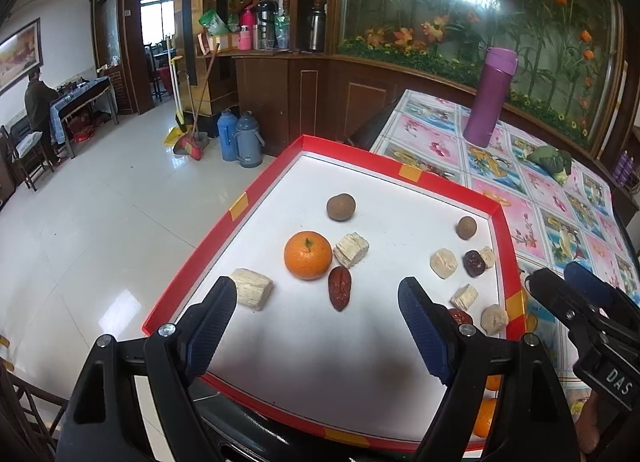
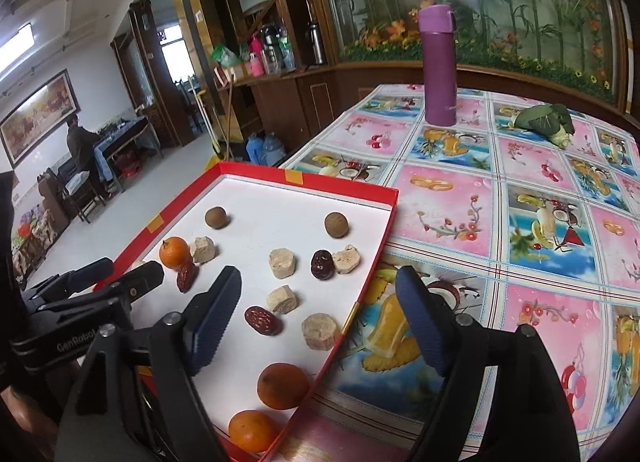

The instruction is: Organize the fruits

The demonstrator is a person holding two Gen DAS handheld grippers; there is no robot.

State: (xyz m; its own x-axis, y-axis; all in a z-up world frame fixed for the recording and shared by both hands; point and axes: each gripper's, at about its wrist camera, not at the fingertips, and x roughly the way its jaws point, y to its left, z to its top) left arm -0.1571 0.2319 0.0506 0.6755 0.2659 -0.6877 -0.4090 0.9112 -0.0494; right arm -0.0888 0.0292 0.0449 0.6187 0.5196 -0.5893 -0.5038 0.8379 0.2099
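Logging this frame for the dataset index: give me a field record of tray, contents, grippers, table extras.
tray: red-rimmed white tray at table edge
oranges: three; one far-left, two at near end
red dates: three
brown round fruits: two, far side
beige chunks: several, scattered
left gripper: open, empty, over tray
right gripper: open, empty, straddling tray's right rim
table extras: purple flask, leafy green vegetable

right gripper [image 1: 560, 282] body, left wrist view: "DAS", white on black
left gripper [image 2: 108, 274] body, right wrist view: "GenRobot", last letters cut off by the finger in front
elsewhere: nothing legible
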